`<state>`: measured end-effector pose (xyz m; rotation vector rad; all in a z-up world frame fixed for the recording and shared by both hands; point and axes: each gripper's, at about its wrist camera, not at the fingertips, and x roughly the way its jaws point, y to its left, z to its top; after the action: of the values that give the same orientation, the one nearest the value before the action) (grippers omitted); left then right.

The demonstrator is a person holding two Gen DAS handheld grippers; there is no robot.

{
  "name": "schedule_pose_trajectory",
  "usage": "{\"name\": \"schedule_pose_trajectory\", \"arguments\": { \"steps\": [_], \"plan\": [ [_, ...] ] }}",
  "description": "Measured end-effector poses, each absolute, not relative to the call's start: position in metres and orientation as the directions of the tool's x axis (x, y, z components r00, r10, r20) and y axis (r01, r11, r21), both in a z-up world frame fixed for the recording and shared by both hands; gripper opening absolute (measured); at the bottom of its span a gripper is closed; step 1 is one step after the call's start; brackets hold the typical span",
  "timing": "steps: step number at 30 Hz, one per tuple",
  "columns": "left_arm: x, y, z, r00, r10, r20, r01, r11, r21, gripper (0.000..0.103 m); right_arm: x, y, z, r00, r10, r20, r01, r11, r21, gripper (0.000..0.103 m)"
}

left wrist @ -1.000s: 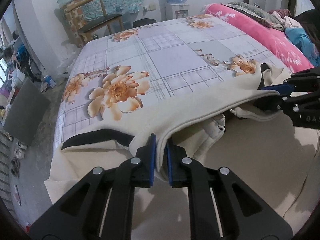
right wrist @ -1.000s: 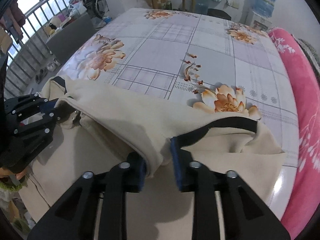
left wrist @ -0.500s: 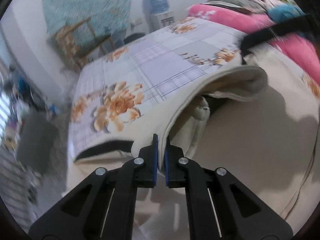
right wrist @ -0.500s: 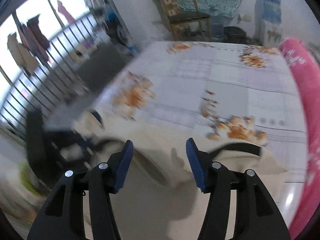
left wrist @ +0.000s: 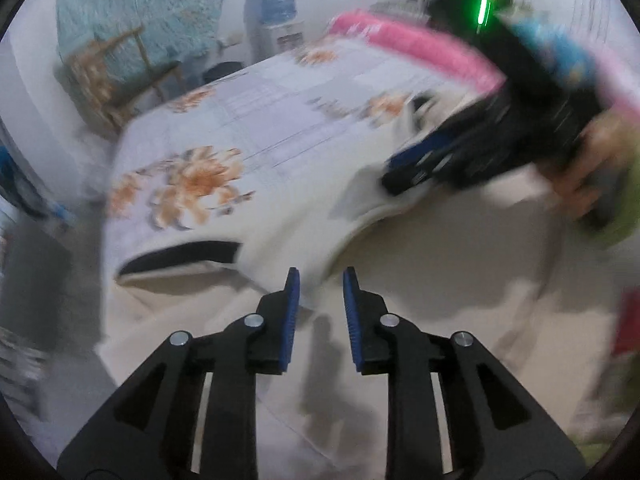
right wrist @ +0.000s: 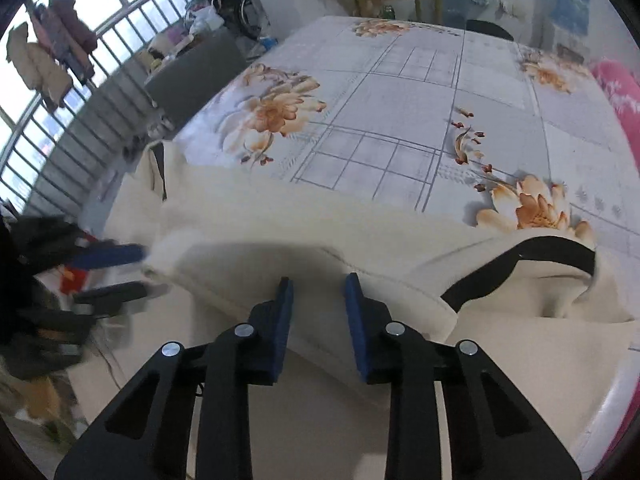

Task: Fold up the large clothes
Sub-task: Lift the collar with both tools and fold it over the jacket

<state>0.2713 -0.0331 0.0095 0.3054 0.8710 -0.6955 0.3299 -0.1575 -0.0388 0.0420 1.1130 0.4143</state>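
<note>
Cream garment (right wrist: 320,216) lying lengthwise along bed's near edge, floral bedsheet (right wrist: 400,100), left gripper (left wrist: 319,280) just parted, empty, right gripper (right wrist: 318,284) narrowing, empty

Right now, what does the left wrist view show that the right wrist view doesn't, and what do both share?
Only the left wrist view: the person's hand holding the right gripper, the pink blanket's full length, and the water dispenser whole.

Only the right wrist view: the window railing with hanging clothes, and the left gripper from the side.

Both: the cream garment with black cuffs, folded on the floral bedsheet, and each view's own gripper with jaws apart, gripping nothing.
</note>
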Motion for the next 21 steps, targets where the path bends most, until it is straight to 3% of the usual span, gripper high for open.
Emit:
{"name": "schedule_pose_trajectory", "arguments": {
  "steps": [2, 4, 7, 12, 17, 21],
  "plan": [
    [0.274, -0.020, 0.024, 0.416, -0.534, -0.736, 0.654, 0.738, -0.165, 0.024, 0.328, -0.155, -0.039, 0.382, 0.328, -0.864, -0.308, 0.927, 0.215, 0.027],
    [0.282, -0.017, 0.031, 0.432, -0.565, -0.703, 0.620, 0.752, -0.223, 0.025, 0.328, -0.151, -0.039, 0.394, 0.307, -0.866, -0.315, 0.931, 0.187, 0.027],
    [0.303, -0.029, 0.025, 0.467, -0.523, -0.713, 0.553, 0.802, -0.226, 0.025, 0.328, -0.147, -0.039, 0.409, 0.287, -0.866, -0.316, 0.935, 0.161, 0.027],
    [0.330, -0.049, -0.032, 0.363, -0.389, -0.847, 0.475, 0.859, -0.191, 0.024, 0.314, -0.161, -0.028, 0.435, 0.229, -0.871, -0.299, 0.949, 0.101, 0.027],
    [0.317, -0.043, -0.035, 0.380, -0.405, -0.832, 0.483, 0.854, -0.194, 0.024, 0.302, -0.199, -0.009, 0.494, 0.196, -0.847, -0.215, 0.972, 0.100, 0.027],
    [0.317, -0.039, -0.035, 0.379, -0.426, -0.822, 0.474, 0.852, -0.223, 0.024, 0.309, -0.203, -0.036, 0.435, 0.105, -0.894, -0.193, 0.981, 0.021, 0.031]
  ]
}}
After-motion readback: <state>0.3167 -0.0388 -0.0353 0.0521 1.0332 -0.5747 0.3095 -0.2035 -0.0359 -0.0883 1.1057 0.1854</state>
